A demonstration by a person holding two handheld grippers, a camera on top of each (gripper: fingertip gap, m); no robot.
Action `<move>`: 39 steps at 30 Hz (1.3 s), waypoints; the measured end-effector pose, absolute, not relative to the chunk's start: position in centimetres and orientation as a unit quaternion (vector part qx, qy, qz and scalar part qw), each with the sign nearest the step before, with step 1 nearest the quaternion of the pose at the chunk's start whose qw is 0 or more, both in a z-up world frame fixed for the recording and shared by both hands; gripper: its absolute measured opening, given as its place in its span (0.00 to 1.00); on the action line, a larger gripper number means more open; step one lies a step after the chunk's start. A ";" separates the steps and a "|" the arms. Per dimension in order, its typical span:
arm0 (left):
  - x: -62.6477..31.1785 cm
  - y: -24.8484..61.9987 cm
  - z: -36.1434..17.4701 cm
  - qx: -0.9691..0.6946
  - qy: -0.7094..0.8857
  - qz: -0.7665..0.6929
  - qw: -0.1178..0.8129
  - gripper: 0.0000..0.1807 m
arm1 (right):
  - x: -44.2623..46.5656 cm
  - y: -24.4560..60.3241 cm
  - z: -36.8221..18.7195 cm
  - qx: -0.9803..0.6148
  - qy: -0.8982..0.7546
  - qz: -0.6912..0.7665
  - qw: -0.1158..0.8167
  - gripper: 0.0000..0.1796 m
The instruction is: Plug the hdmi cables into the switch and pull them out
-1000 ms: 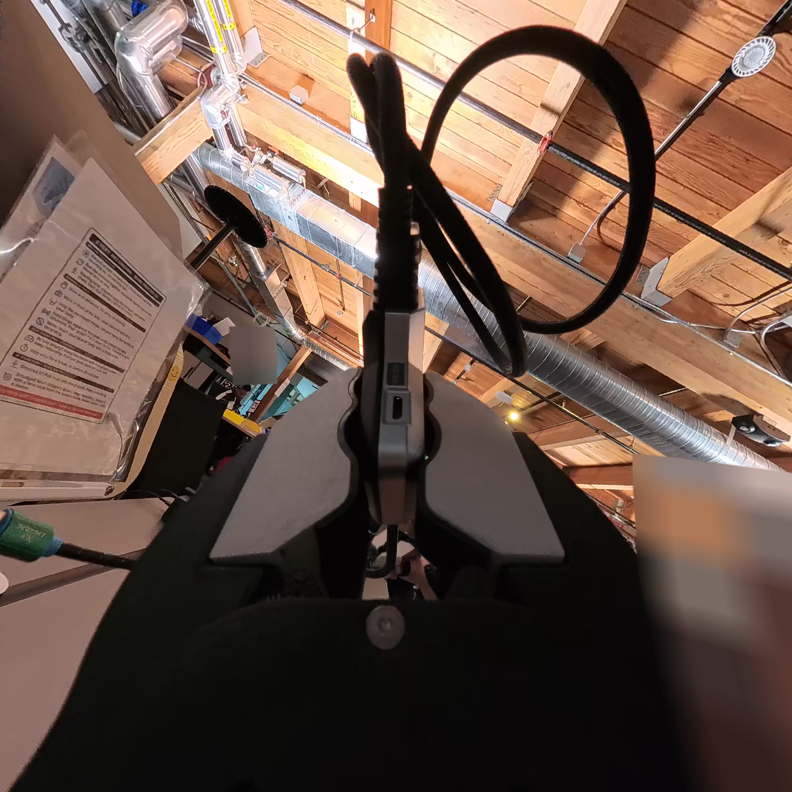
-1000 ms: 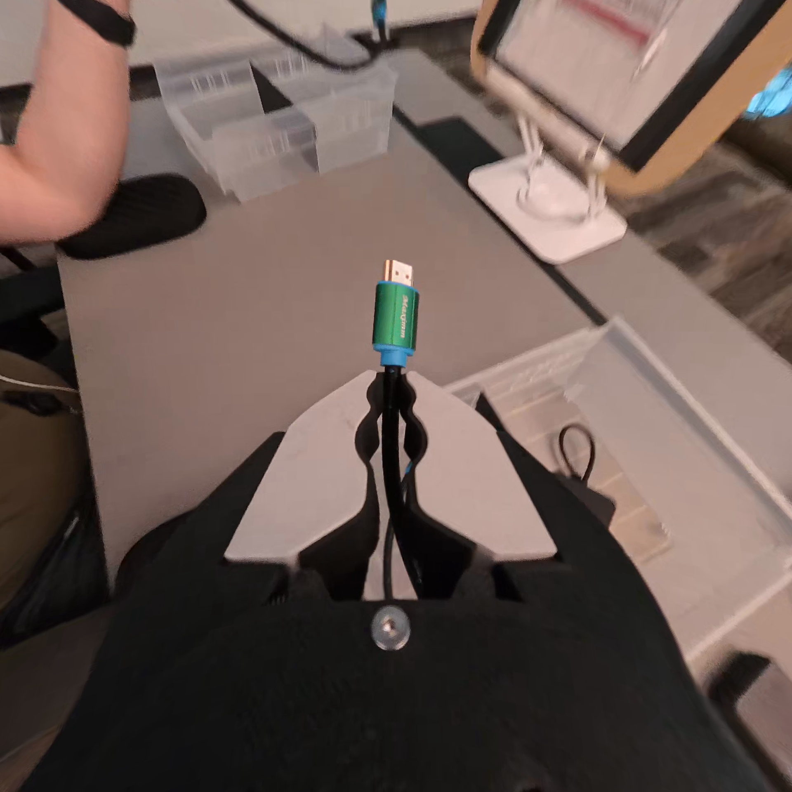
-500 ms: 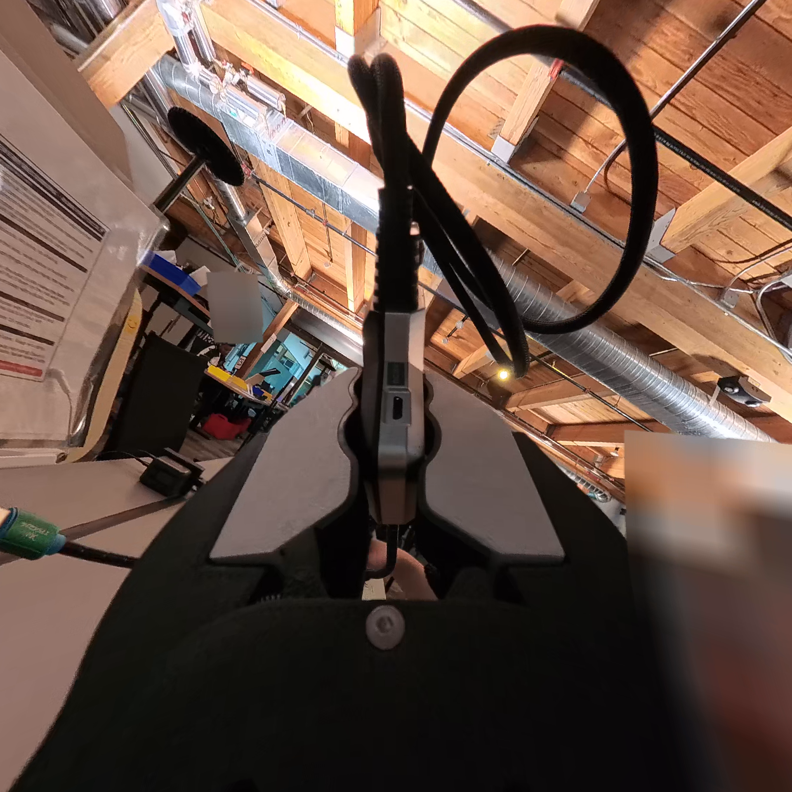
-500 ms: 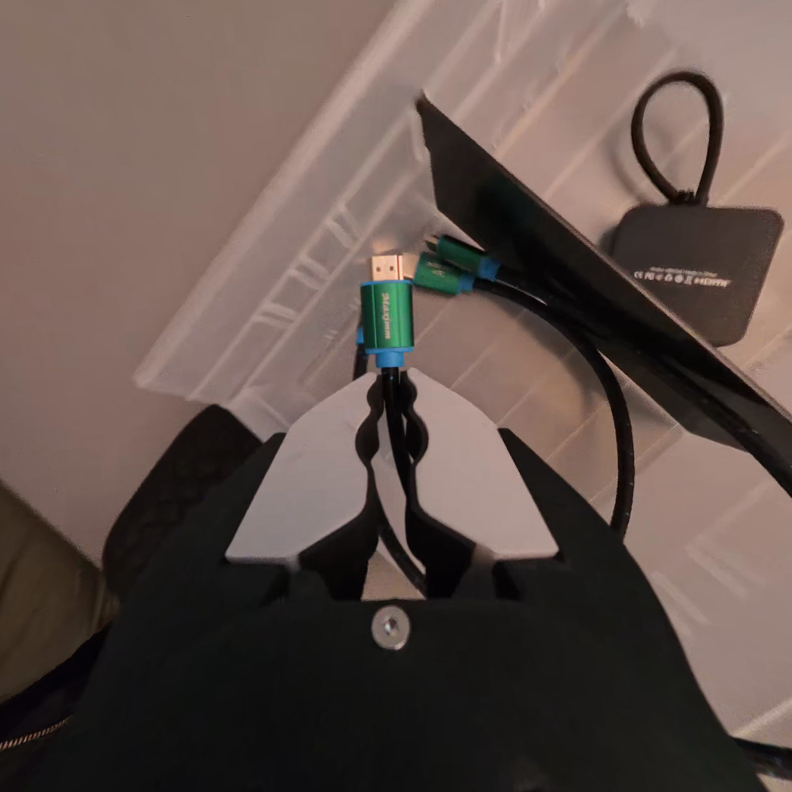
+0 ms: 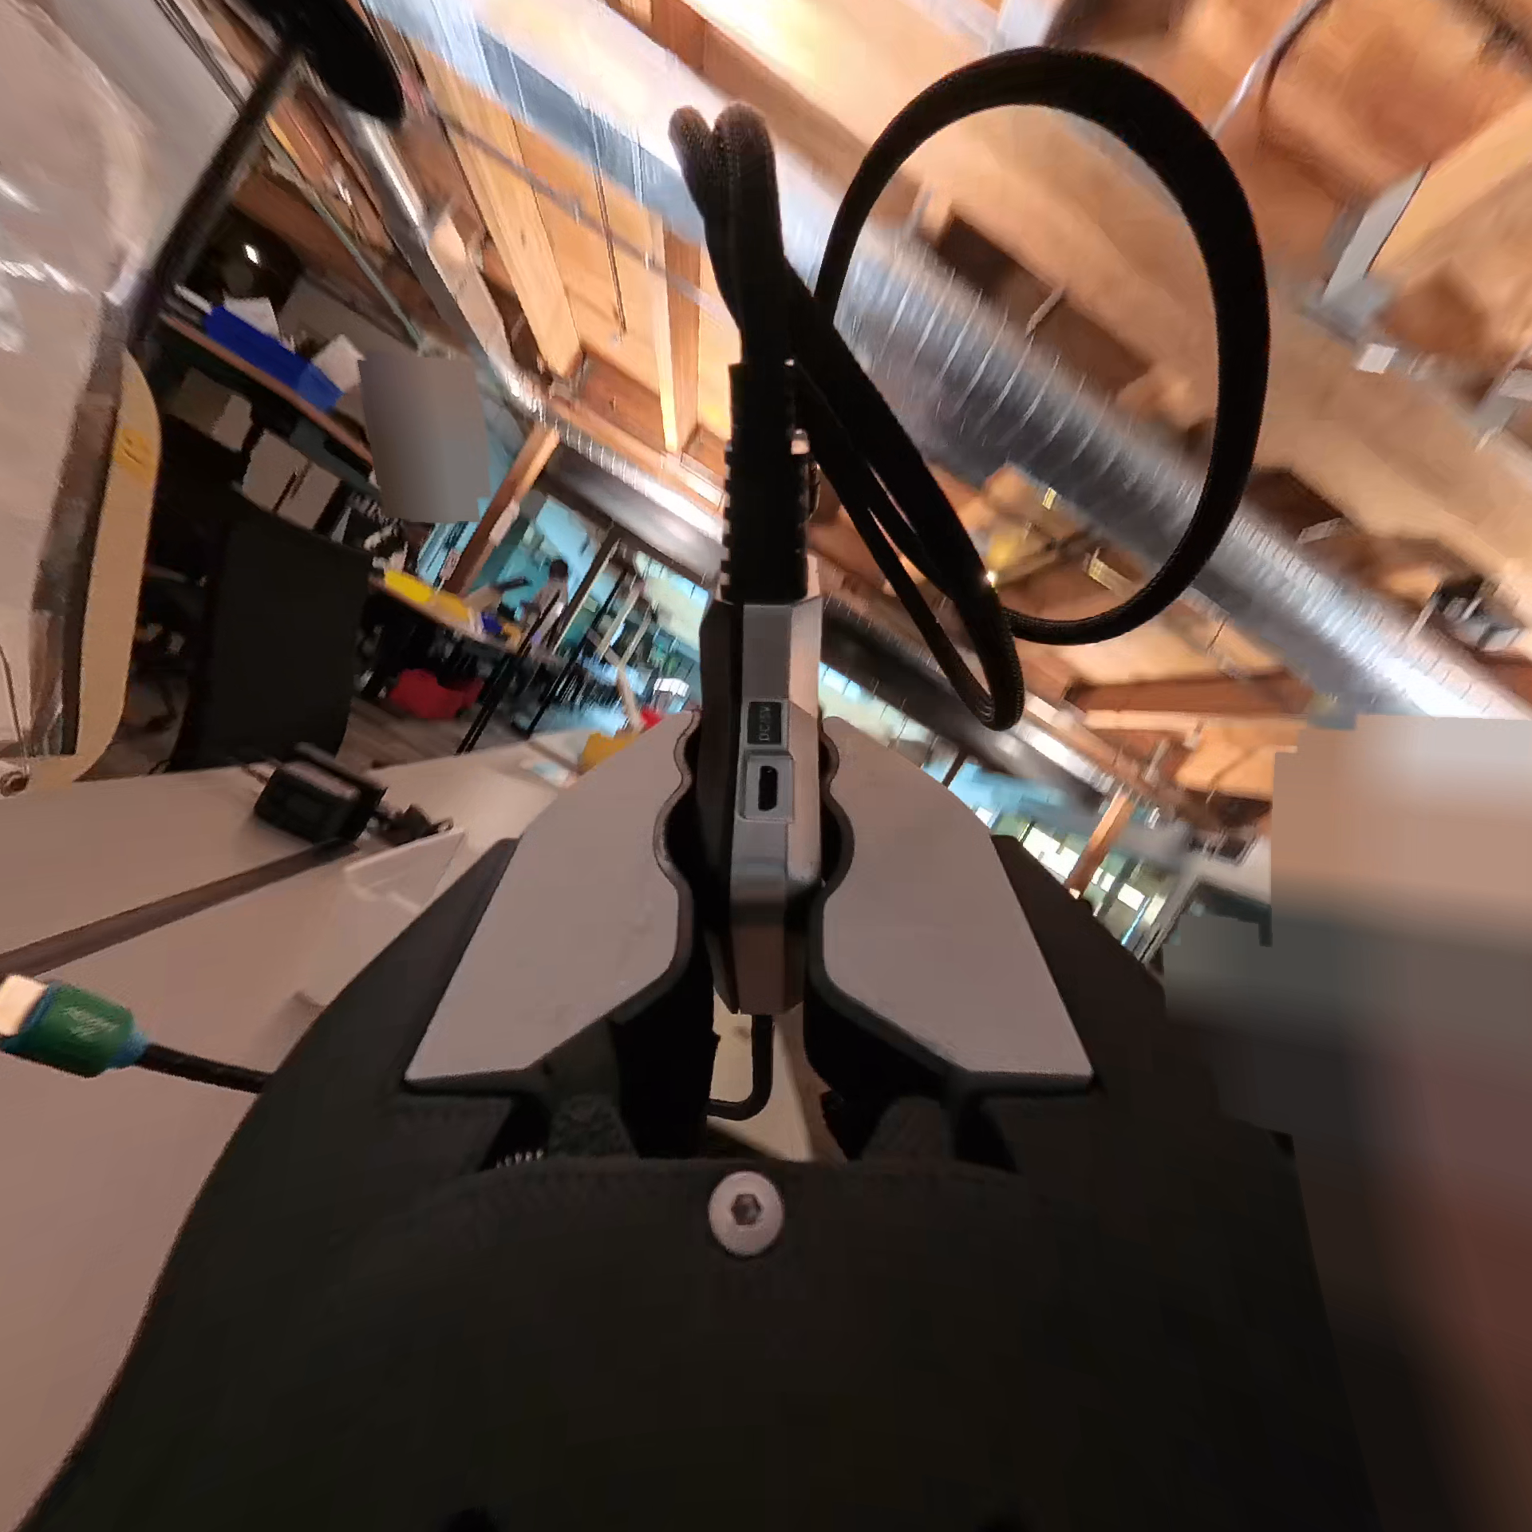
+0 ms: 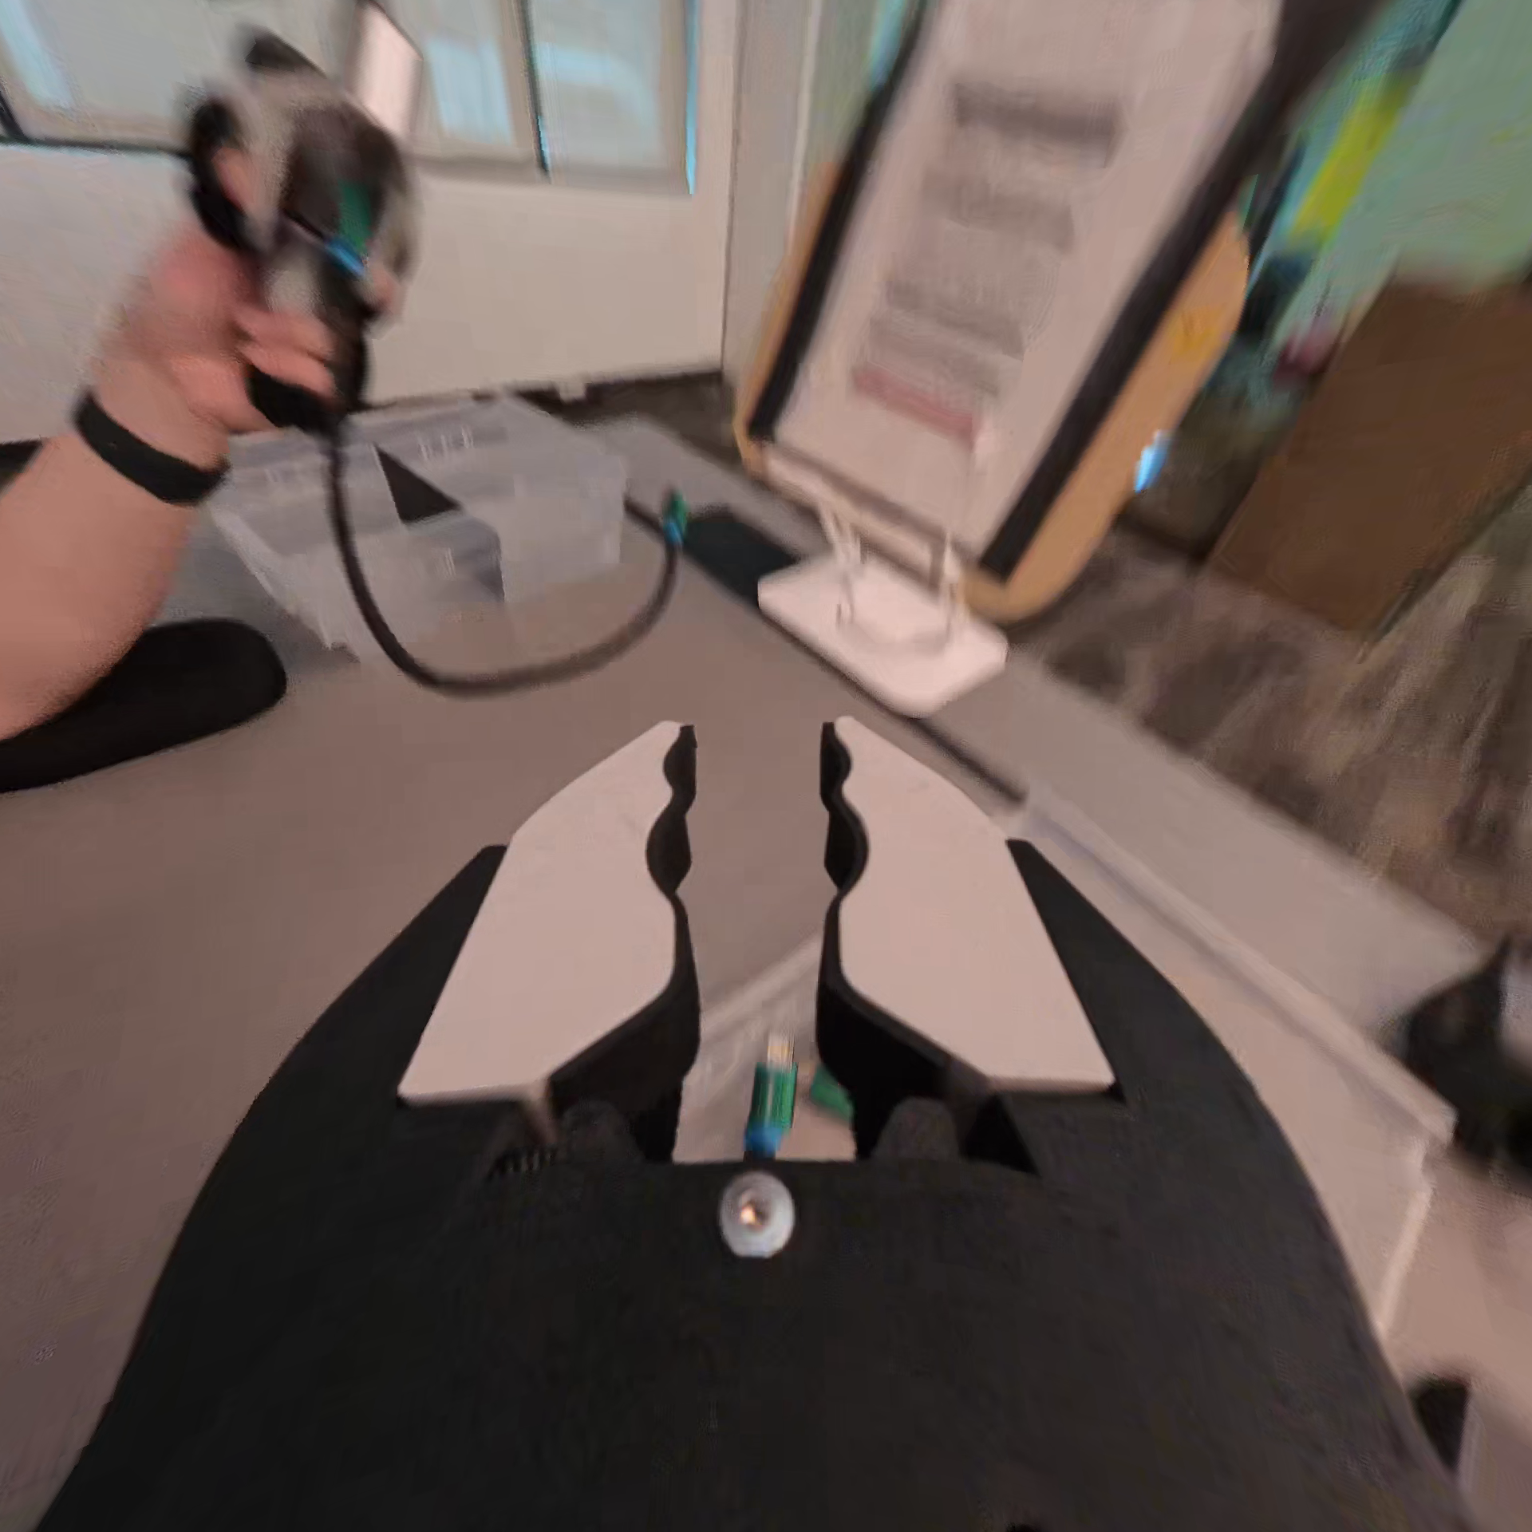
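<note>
My left gripper is shut on the grey HDMI switch, held edge-on and pointing up, its braided black cable looping above. A green HDMI plug on a black cable shows at the far left over the table. My right gripper is open and empty above the grey table. Below its jaws lies a green HDMI plug in a clear tray. Far left in the right wrist view, a hand holds the left gripper, with a black cable hanging down to the table.
A clear plastic bin stands at the back of the table. A framed sheet on a white stand stands at back right. A clear tray lies at the right. A small black box sits on the far table.
My right gripper has opened and let go of the green HDMI plug, which now lies in the tray below. It swung up toward the table's back. The left gripper tilted down, still holding the switch.
</note>
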State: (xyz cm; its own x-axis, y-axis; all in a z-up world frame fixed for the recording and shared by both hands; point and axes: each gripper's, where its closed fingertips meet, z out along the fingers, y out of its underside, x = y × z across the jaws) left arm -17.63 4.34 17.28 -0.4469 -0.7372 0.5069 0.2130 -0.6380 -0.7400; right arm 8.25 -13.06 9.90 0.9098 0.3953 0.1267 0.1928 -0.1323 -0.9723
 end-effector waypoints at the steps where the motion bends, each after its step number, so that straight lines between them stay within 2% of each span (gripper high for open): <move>1: -16.9 4.0 16.8 -0.441 0.315 -0.783 0.306 0.12 | 6.3 -13.0 11.3 -0.712 -0.218 0.056 0.666 0.16; 6: -13.4 3.9 13.7 -0.506 0.318 -0.727 0.338 0.12 | -4.0 -10.1 12.8 -0.635 -0.238 -0.054 0.733 0.15; 12: -11.8 4.0 11.5 -0.529 0.261 -0.763 0.264 0.12 | -12.1 -3.4 10.3 -0.580 -0.236 -0.187 0.757 0.15; 15: -11.7 4.5 11.1 -0.526 0.232 -0.785 0.229 0.12 | -12.5 -0.2 9.0 -0.599 -0.212 -0.197 0.747 0.17; 25: -11.8 7.1 9.5 -0.555 0.178 -0.775 0.243 0.12 | -12.3 3.5 7.0 -0.652 -0.176 -0.133 0.725 0.13; 29: -11.8 7.4 9.3 -0.551 0.156 -0.784 0.238 0.12 | -11.9 1.8 7.8 -0.652 -0.184 -0.260 0.688 0.12; 31: -11.9 7.8 9.0 -0.555 0.149 -0.781 0.246 0.12 | -13.8 1.4 8.3 -0.638 -0.166 -0.189 0.728 0.11; 33: -12.0 8.1 8.9 -0.557 0.138 -0.779 0.253 0.12 | -14.2 2.4 7.4 -0.659 -0.109 -0.093 0.739 0.20; 34: -12.0 8.1 8.9 -0.557 0.135 -0.779 0.253 0.12 | -14.0 3.2 6.8 -0.672 -0.089 -0.070 0.732 0.20; 39: -11.8 7.5 8.8 -0.561 0.146 -0.775 0.252 0.12 | -12.1 4.3 6.3 -0.654 -0.069 -0.108 0.745 0.15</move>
